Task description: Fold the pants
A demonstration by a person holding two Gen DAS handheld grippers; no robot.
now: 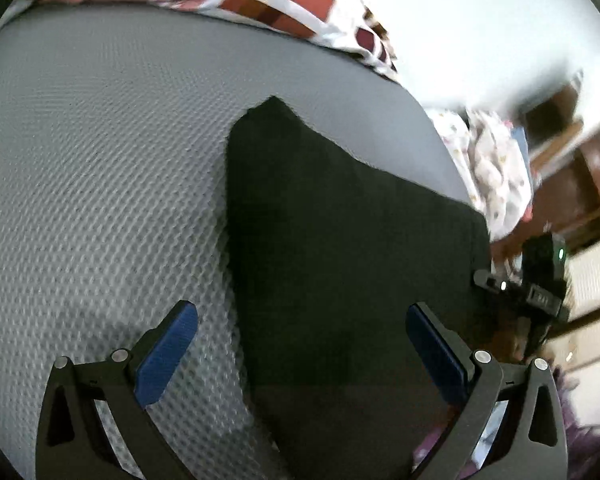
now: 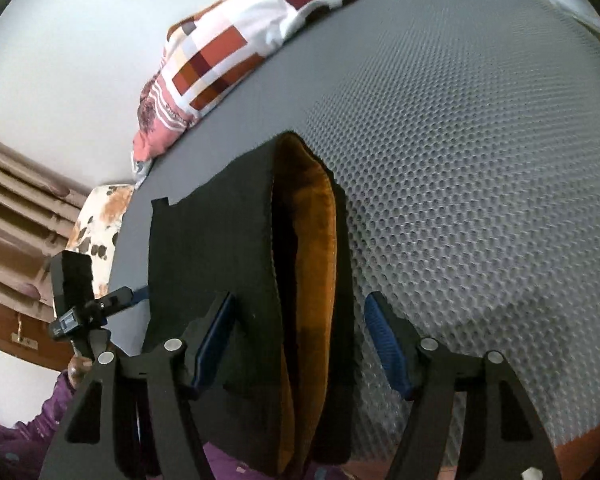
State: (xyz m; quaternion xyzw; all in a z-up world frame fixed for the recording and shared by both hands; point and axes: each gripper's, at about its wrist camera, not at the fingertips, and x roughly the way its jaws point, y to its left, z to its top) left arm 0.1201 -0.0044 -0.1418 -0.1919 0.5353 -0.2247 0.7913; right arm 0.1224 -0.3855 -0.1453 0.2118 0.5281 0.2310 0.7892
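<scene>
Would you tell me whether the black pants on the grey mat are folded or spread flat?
Folded. In the right wrist view the black pants lie doubled over, an orange lining showing inside the open end.

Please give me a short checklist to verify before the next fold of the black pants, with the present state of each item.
1. Left gripper open, nothing pinched: ok.
2. Right gripper open, pads off the cloth: ok.
3. Black pants with orange lining lying on the grey textured mattress: ok.
4. Pants flat, lining hidden: not ok, the lining gapes open.
5. Checked blanket apart from the pants: ok.
6. Pants' near end fully on the mattress: cannot tell.
</scene>
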